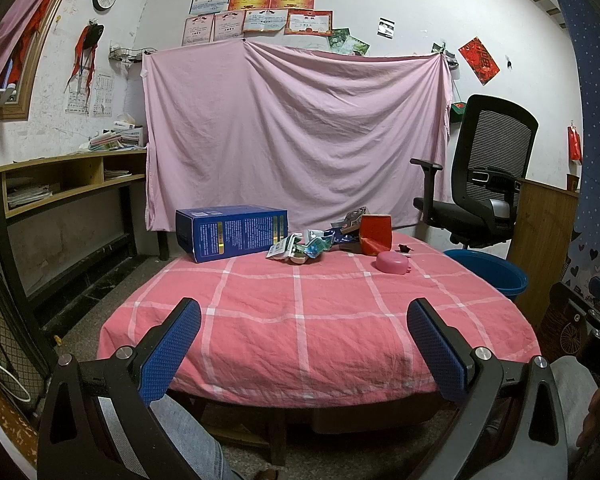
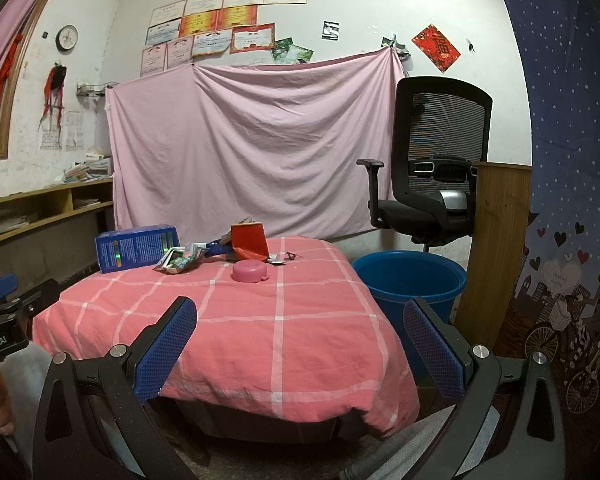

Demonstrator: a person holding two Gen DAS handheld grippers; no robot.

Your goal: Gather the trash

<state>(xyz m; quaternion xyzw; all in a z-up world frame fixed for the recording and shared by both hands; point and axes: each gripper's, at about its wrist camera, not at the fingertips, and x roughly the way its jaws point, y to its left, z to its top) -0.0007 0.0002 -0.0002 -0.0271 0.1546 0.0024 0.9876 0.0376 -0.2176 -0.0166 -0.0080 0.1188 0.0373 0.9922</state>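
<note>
Far left, I see a wooden shelf desk [image 1: 72, 178] against the wall, papers stacked on its top and in its cubbies. My left gripper [image 1: 304, 344] hangs released and empty above the near edge of the table [image 1: 260, 320], its two blue pads spread wide; nothing lies between it and the trash, which sits well apart at the table's far edge. The table wears a pink checked cloth, and a pink sheet [image 1: 296, 132] hung on the wall hides whatever stands behind it.

Along the far edge, left to right: one blue box [image 1: 230, 232] lying on its side; a heap of crumpled wrappers [image 1: 304, 246] touching its right end (too tangled for me to count); one red carton [image 1: 376, 236], dented, with dark packaging half hidden behind it; one pink round lid-like piece [image 1: 392, 262] nearer to me; one small dark scrap [image 1: 404, 247], too small to identify.

My right gripper [image 2: 300, 346] is likewise spread and empty, over the table's near right corner. Just beside the table's right side stands one blue bucket [image 2: 410, 280], its near wall cut off by the gripper's right pad. Behind it stands one black mesh office chair [image 2: 428, 168], then a wooden panel [image 2: 496, 248] and a patterned blue curtain [image 2: 572, 160] at far right.
</note>
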